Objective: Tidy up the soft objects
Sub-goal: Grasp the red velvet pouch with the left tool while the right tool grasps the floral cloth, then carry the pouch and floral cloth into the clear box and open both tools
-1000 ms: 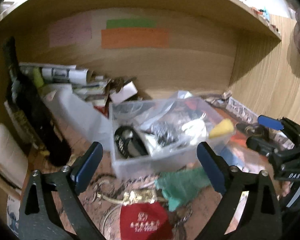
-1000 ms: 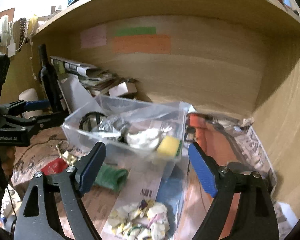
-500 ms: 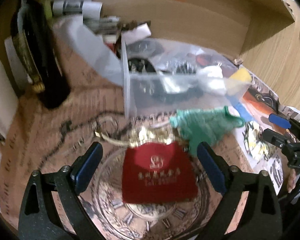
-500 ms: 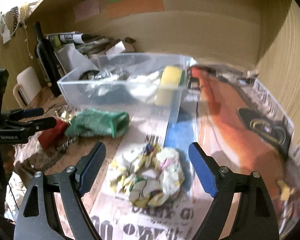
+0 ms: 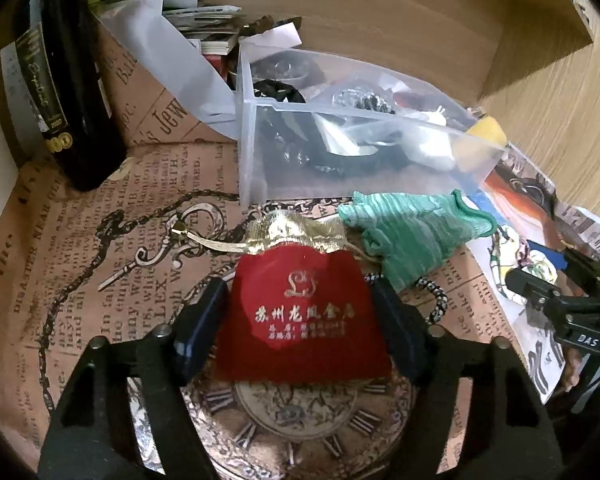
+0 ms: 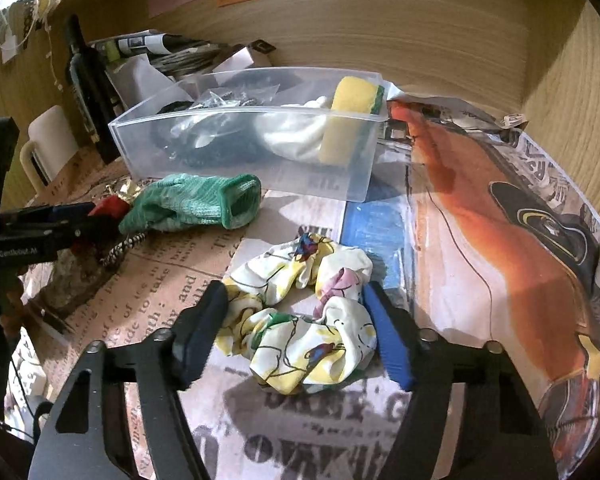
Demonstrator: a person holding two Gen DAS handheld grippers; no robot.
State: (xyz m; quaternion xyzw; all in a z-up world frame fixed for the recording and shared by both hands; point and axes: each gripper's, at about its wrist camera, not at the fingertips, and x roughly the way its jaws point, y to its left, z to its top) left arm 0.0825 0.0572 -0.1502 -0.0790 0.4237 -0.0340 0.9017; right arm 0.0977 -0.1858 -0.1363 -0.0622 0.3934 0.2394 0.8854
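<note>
A red drawstring pouch (image 5: 300, 320) with a gold top lies on the papered table. My left gripper (image 5: 300, 332) is open, with one finger on each side of the pouch. A green knit glove (image 5: 412, 236) lies just right of the pouch and also shows in the right wrist view (image 6: 196, 204). A floral scrunchie (image 6: 300, 316) lies between the open fingers of my right gripper (image 6: 296, 336). A clear plastic bin (image 6: 244, 148) behind them holds a yellow sponge (image 6: 350, 120), white cloth and dark items.
A dark wine bottle (image 5: 64, 80) stands at the left. Papers and a white sheet (image 5: 172, 56) pile behind the bin. A white mug (image 6: 48, 148) is at the far left. Wooden walls close the back and right side.
Both grippers dropped and moved forward. The left one now straddles the red pouch and the right one straddles the scrunchie. Both are still open.
</note>
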